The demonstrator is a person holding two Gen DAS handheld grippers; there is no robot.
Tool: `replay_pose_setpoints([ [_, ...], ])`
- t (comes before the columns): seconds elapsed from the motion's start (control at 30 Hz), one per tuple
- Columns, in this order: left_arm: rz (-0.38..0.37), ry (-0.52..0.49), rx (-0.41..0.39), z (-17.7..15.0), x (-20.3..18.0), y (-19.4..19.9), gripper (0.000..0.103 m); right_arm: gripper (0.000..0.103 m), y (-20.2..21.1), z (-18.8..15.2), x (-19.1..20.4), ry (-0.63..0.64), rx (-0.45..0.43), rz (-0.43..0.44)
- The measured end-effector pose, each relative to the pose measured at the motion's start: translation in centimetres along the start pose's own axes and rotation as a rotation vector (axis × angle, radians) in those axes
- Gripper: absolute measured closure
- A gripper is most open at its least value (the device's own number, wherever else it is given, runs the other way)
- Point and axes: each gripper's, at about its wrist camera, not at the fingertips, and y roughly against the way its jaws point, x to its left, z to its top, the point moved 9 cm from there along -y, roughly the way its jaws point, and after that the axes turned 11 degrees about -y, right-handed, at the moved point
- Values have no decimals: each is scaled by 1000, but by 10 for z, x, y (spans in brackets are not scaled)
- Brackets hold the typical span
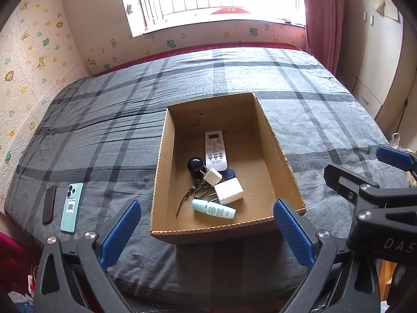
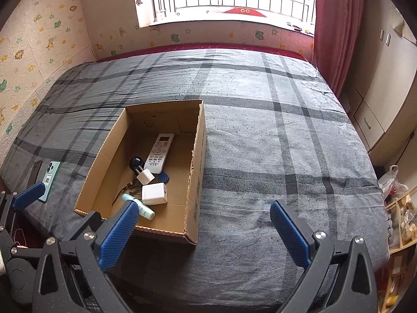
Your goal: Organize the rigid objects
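Note:
An open cardboard box (image 1: 276,140) (image 2: 196,156) sits on the plaid bed. Inside lie a white remote (image 1: 215,150) (image 2: 159,152), a dark round-topped bottle (image 1: 195,165) (image 2: 136,163), a small white plug (image 1: 212,176) (image 2: 144,176), a bigger white charger (image 1: 229,190) (image 2: 155,194), a mint tube (image 1: 213,208) (image 2: 142,208), keys (image 1: 199,189) and a blue tag (image 1: 230,174) (image 2: 164,176). Left of the box lie a mint phone (image 1: 71,207) (image 2: 49,180) and a black phone (image 1: 49,204) (image 2: 35,172). My left gripper (image 1: 206,230) is open before the box's near wall. My right gripper (image 2: 206,230) is open, nothing in it, over the bed right of the box.
The grey plaid bed (image 2: 273,143) stretches far beyond the box and to its right. A patterned wall runs along the left, with a window at the back and a red curtain (image 2: 336,31) at the right. Cupboards (image 2: 385,83) and bags stand off the bed's right side.

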Motion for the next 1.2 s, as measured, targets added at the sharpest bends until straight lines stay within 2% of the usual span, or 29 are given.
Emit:
replay_pose_setpoints([
  [1.2, 3, -8, -16, 3, -9, 11, 0, 0, 9, -2, -4, 9, -20, -7],
])
